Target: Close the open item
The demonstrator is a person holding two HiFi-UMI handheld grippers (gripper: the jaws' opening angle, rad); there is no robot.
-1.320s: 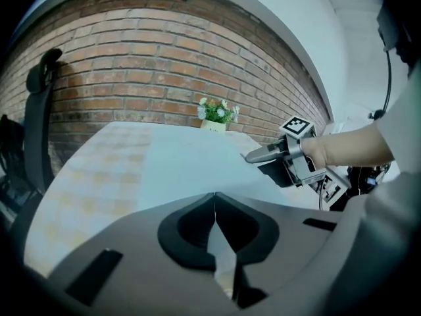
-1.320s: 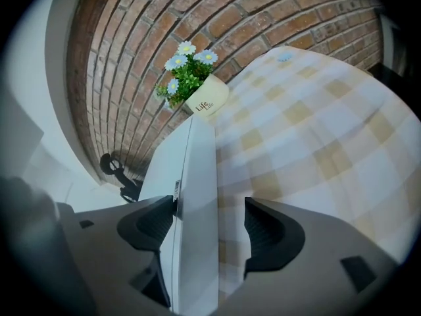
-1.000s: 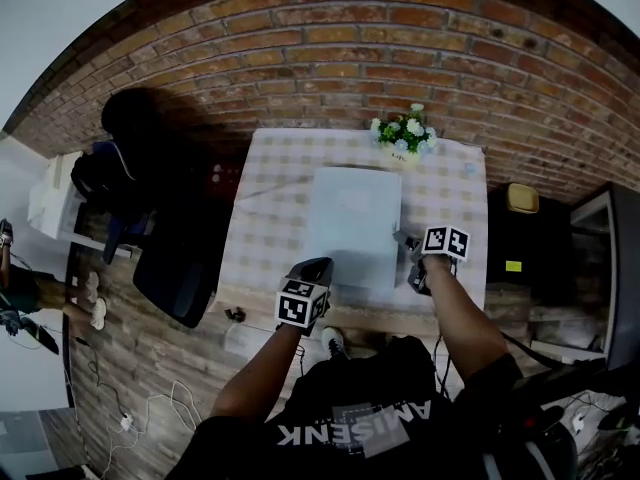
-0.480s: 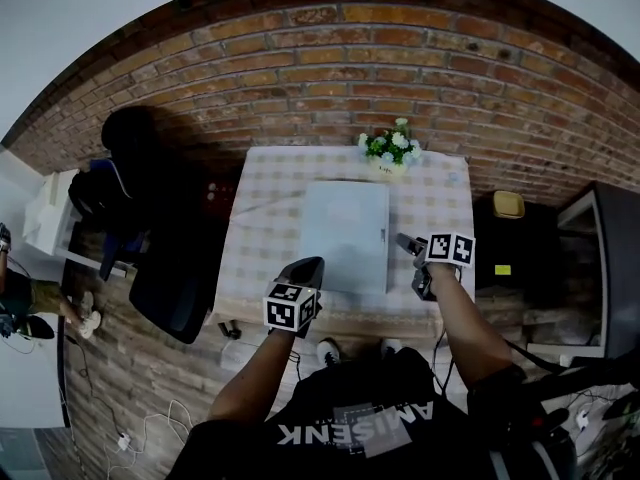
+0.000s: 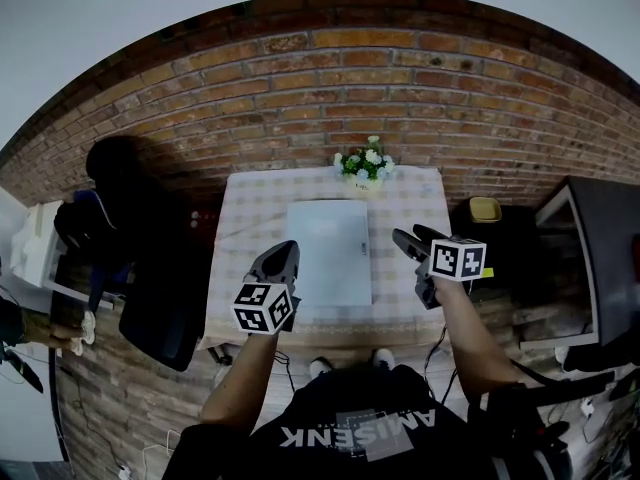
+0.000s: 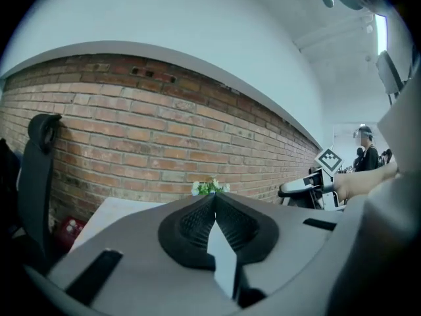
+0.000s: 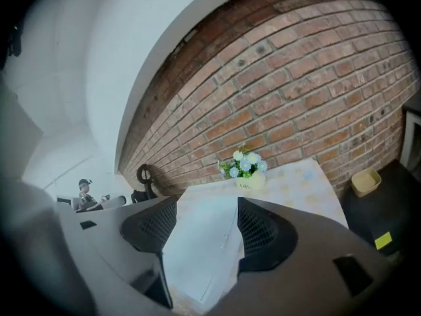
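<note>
A grey laptop (image 5: 328, 251) lies flat with its lid down in the middle of the checked table (image 5: 245, 223); the right gripper view shows it between the jaws as the laptop (image 7: 200, 242). My left gripper (image 5: 281, 258) hangs above the table's front left, shut, with its pads meeting and nothing in them. In its own view the left gripper (image 6: 214, 197) points at the brick wall. My right gripper (image 5: 406, 240) hovers to the right of the laptop. It is open and empty, as the right gripper (image 7: 207, 201) jaws stand well apart.
A pot of flowers (image 5: 362, 164) stands at the table's far edge by the brick wall (image 5: 330, 88). A black office chair (image 5: 150, 278) is to the left. A dark cabinet (image 5: 590, 258) and a yellow tub (image 5: 484, 209) are to the right. A person (image 6: 364, 155) stands far off.
Both grippers have risen from the table's front edge and drawn back from the laptop. The head view has pulled away, so the table looks smaller. The laptop has not moved.
</note>
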